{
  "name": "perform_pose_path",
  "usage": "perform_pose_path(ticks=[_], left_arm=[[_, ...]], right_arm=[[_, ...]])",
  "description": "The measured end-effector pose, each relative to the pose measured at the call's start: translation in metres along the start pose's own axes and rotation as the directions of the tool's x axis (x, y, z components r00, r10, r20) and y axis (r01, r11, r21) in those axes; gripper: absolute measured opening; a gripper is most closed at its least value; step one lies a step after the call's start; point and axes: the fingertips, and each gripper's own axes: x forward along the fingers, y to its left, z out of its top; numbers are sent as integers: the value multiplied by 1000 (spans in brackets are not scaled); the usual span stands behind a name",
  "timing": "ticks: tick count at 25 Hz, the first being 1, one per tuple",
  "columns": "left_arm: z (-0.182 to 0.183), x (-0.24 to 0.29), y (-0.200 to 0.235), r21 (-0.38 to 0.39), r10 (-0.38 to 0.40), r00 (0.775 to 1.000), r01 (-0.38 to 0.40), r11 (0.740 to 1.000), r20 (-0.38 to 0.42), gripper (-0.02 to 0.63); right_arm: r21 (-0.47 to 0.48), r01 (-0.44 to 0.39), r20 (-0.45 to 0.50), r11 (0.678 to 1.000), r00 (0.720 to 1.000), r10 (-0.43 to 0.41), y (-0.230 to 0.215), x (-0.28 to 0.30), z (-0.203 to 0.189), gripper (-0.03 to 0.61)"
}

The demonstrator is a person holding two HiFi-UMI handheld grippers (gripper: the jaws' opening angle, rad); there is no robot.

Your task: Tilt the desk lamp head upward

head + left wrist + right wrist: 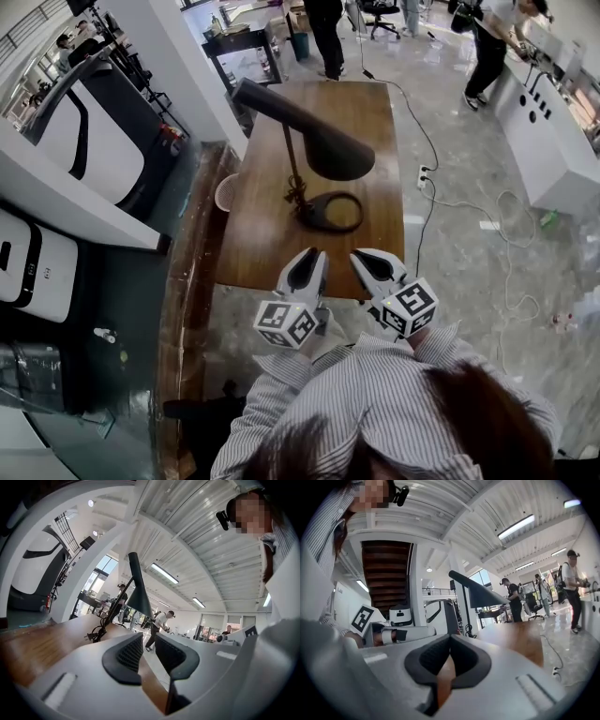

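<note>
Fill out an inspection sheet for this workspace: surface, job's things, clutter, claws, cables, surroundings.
Surface: wooden table, lamp near its middle.
Job's things: black desk lamp upright on its ring base, head sloping down, touched by neither claw.
Clutter: pale round thing at the table's left edge, kind unclear.
Claws: left claw open, nothing between its jaws; right claw shut, empty; both at the table's near edge, short of the lamp.
Cables: lamp cord bundled by the stem; black cable on the floor leads to a white power strip.
Surroundings: white machine to the left, white counter to the right, people standing beyond the table.
</note>
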Motion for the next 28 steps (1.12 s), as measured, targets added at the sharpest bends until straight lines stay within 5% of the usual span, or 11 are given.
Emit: perform_pose_path(ticks=[6,17,28], left_arm=[[32,42,51,92,-44,998,49,995,-50,112],[57,120,129,247,-117,979,157,956,-167,141],[36,164,137,240,-130,960,192,952,-249,166]], right_arm=[[64,-28,19,998,999,27,-14,67,15,3],[217,85,156,973,980,-120,-61,141,41,57],[269,77,235,960,962,-143,-72,141,62,78]])
